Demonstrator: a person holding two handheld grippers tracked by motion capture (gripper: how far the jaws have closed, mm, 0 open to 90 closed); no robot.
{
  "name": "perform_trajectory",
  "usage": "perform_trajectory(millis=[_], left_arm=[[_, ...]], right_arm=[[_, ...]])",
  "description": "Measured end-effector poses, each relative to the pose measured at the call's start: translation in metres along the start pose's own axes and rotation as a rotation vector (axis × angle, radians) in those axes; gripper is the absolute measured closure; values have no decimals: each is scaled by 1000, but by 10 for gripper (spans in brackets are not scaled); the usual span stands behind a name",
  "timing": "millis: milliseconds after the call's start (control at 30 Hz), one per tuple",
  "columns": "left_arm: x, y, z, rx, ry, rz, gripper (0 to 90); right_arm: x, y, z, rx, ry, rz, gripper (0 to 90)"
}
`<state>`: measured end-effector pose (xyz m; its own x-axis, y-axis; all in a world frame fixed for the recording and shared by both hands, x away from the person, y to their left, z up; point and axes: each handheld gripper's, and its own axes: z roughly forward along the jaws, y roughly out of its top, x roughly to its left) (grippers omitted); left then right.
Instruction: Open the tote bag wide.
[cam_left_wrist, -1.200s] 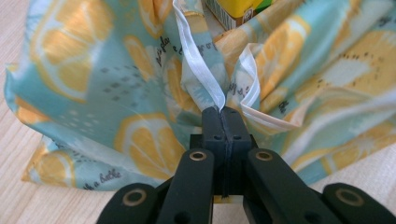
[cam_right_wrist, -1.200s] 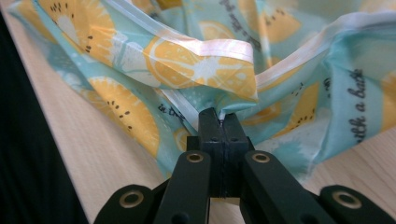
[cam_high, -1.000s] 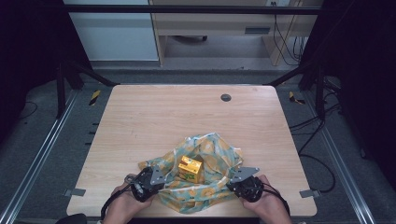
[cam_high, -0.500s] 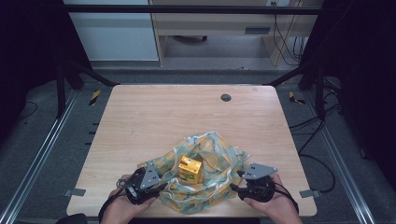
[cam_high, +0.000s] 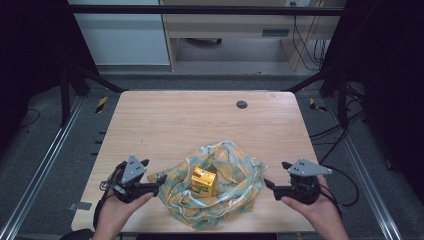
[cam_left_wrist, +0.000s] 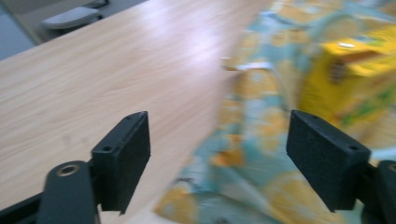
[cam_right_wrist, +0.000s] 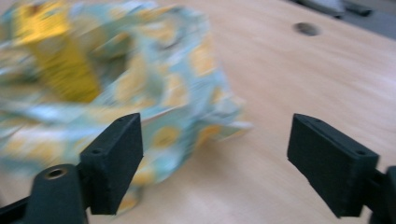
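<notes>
A yellow box (cam_high: 204, 181) stands upright near the table's front edge, in the middle of a crumpled teal and yellow patterned cloth (cam_high: 235, 172). My left gripper (cam_high: 154, 176) hovers just left of the cloth, open; its jaws have just been opening and nothing is pressed between them. In the left gripper view (cam_left_wrist: 218, 140) the cloth (cam_left_wrist: 252, 154) and box (cam_left_wrist: 345, 79) lie beyond the spread jaws. My right gripper (cam_high: 275, 174) is open a little right of the cloth, its jaws also just opened wide. The right gripper view (cam_right_wrist: 212, 140) has the cloth (cam_right_wrist: 163, 88) ahead on the left.
The wooden table (cam_high: 175, 120) stretches bare behind the cloth, with a round dark hole (cam_high: 241, 104) near its far edge. Metal frame rails run along both sides. Cables (cam_high: 335, 135) trail off the right side.
Both grippers have let go of the cloth's edges, opened, and pulled back outward and upward. The cloth has slumped loosely around the box.
</notes>
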<state>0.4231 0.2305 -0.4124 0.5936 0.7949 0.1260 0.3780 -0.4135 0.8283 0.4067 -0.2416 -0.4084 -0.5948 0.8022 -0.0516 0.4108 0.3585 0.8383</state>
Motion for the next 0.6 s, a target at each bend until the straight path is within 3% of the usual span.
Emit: perform_trajectory(millis=[200, 333, 400, 500, 600], left_arm=[[43, 0, 14, 9, 95, -49, 169], [64, -11, 24, 22, 147, -94, 137], [70, -23, 28, 10, 161, -125, 118], [79, -38, 34, 46, 171, -103, 74], [88, -43, 34, 42, 161, -171, 74]], right_arm=[[-26, 11, 24, -28, -127, 92, 118], [-40, 11, 44, -60, -192, 148, 86], [-47, 7, 54, -74, -219, 189, 73], [-55, -7, 66, -65, -275, 225, 74], [-59, -24, 68, -31, -285, 243, 82]])
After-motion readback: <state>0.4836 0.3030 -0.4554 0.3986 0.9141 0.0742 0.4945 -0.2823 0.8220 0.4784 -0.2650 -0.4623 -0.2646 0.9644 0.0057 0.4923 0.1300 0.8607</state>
